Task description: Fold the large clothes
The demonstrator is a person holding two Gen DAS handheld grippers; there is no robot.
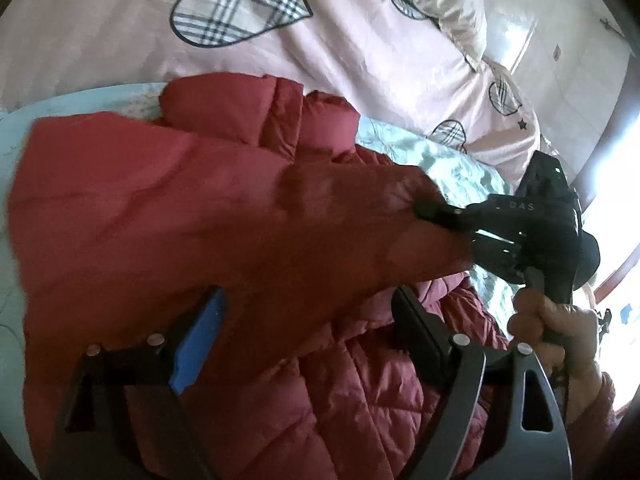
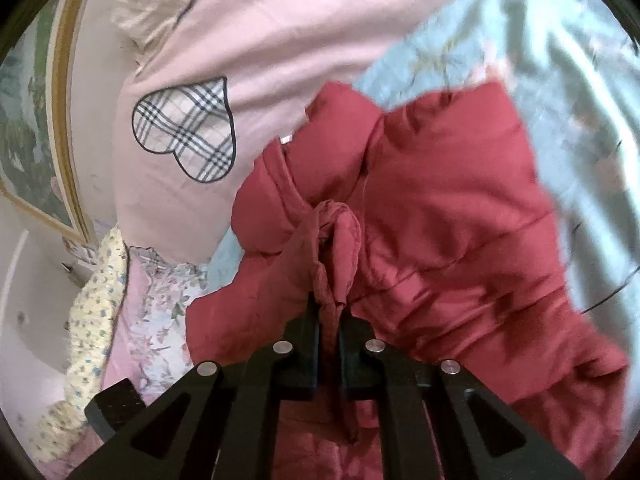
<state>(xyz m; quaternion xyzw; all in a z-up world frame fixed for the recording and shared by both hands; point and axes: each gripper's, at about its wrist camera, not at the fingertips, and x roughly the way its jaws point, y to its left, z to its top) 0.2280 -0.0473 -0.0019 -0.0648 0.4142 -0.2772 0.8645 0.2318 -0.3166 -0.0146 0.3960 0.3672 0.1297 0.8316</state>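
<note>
A red quilted puffer jacket [image 1: 168, 208] lies spread on a light blue floral sheet [image 1: 460, 168]. In the left wrist view my left gripper [image 1: 308, 320] stands open just above the jacket, and its blue pad [image 1: 200, 340] and dark finger [image 1: 416, 328] straddle red fabric without pressing it. My right gripper [image 1: 428, 210] comes in from the right, shut on the jacket's edge, with a hand [image 1: 552, 328] on its handle. The right wrist view shows the right gripper [image 2: 330, 308] pinching a bunched fold of the jacket [image 2: 440, 208] between its jaws.
A pink duvet [image 1: 360, 52] with plaid heart patches [image 2: 188, 128] lies bunched beyond the jacket. A cream pillow [image 1: 444, 4] sits at the far corner. Floral bedding [image 2: 120, 304] hangs at the bed's edge, with a framed picture [image 2: 32, 152] on the wall behind.
</note>
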